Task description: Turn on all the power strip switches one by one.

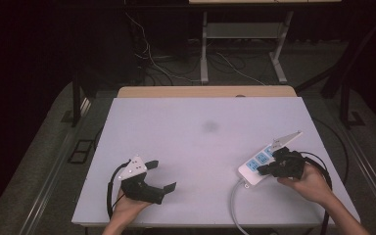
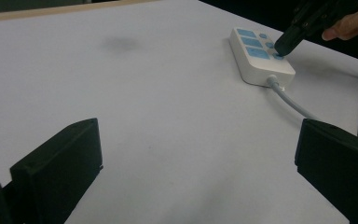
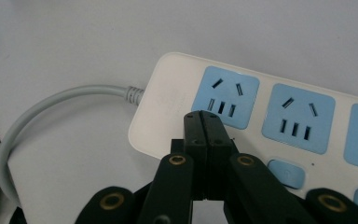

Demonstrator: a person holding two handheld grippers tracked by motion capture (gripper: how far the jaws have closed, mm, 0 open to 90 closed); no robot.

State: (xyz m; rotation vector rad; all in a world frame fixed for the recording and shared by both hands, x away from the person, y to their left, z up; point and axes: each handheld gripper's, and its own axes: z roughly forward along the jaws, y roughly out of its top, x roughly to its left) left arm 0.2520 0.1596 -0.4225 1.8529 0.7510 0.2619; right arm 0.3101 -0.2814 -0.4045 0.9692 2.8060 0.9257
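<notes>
A white power strip (image 1: 263,162) with blue sockets lies at the right of the white table (image 1: 196,142), its grey cable (image 1: 236,205) running toward the front edge. My right gripper (image 1: 265,170) is shut, with nothing between its jaws. Its tip presses down on the strip's near end, beside the first blue socket (image 3: 224,96) and by a blue switch (image 3: 286,173). The left gripper view shows the strip (image 2: 260,55) with that dark tip (image 2: 282,46) on a small blue button. My left gripper (image 1: 162,175) rests open at the table's front left, its fingers (image 2: 58,163) wide apart over bare table.
A faint grey smudge (image 1: 210,127) marks the table's middle. A wooden edge (image 1: 205,91) runs along the far side. Beyond it are desk legs (image 1: 204,49) and loose cables (image 1: 152,58) on the floor.
</notes>
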